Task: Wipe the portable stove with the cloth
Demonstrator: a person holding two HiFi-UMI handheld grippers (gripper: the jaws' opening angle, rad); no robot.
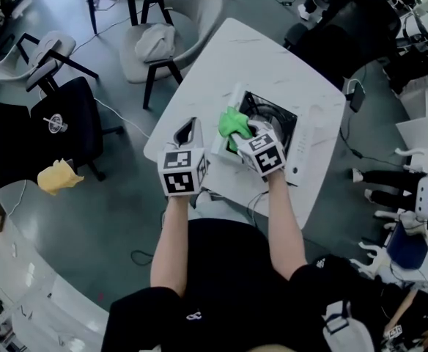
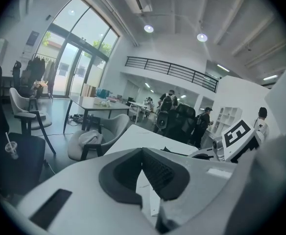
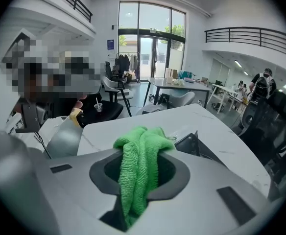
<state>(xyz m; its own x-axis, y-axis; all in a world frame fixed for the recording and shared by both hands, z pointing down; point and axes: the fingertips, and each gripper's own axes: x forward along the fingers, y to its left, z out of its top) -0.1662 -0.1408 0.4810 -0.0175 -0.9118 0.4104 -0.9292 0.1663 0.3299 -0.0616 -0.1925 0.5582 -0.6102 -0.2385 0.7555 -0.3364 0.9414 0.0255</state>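
The portable stove (image 1: pixel 296 139), white with a black burner well, lies on the white table (image 1: pixel 272 64). A green cloth (image 1: pixel 233 122) bunches over the stove's left edge, and my right gripper (image 1: pixel 243 133) is shut on it. In the right gripper view the cloth (image 3: pixel 139 163) hangs out between the jaws, with a dark corner of the stove (image 3: pixel 198 145) just beyond. My left gripper (image 1: pixel 191 125) hovers over the table's left part, apart from the stove and shut with nothing in it. In its own view, the left gripper (image 2: pixel 143 151) has its jaws closed to a point.
A grey chair (image 1: pixel 168 35) with a folded cushion stands past the table's far-left edge. A black chair (image 1: pixel 64 119) and a yellow object (image 1: pixel 57 176) are on the floor at left. Black office chairs (image 1: pixel 346 28) crowd the far-right corner. Cables trail under the table's near edge.
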